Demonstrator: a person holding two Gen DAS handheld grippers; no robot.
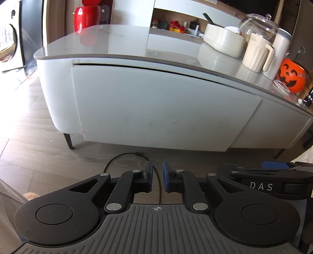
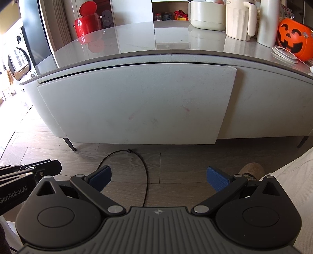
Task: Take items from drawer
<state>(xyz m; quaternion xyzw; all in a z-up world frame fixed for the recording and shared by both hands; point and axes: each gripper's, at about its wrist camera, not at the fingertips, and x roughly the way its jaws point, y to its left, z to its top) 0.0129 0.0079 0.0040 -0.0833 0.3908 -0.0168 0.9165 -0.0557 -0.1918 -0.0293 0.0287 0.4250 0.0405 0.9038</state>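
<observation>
The white drawer front [image 1: 166, 107] [image 2: 137, 101] fills the side of a low grey-topped table [image 1: 117, 39] [image 2: 176, 39]. It looks closed, with a thin dark gap along its top, and its contents are hidden. My left gripper [image 1: 157, 175] hovers over the floor in front of the drawer, its blue pads almost together with nothing between them. My right gripper [image 2: 158, 177] hangs at a similar distance with its pads spread wide and empty. Each gripper shows at the edge of the other's view, the right one [image 1: 273, 175] and the left one [image 2: 29, 172].
A black cable [image 1: 125, 156] [image 2: 144, 172] loops on the wood floor below the drawer. On the tabletop stand a cream jug [image 1: 256, 54], a cream tray [image 1: 223, 41], a glass jar [image 1: 258, 25], an orange pumpkin bucket [image 1: 292, 78] [image 2: 293, 39] and a red pot [image 1: 86, 17]. A dark table leg [image 1: 69, 140] angles down at left.
</observation>
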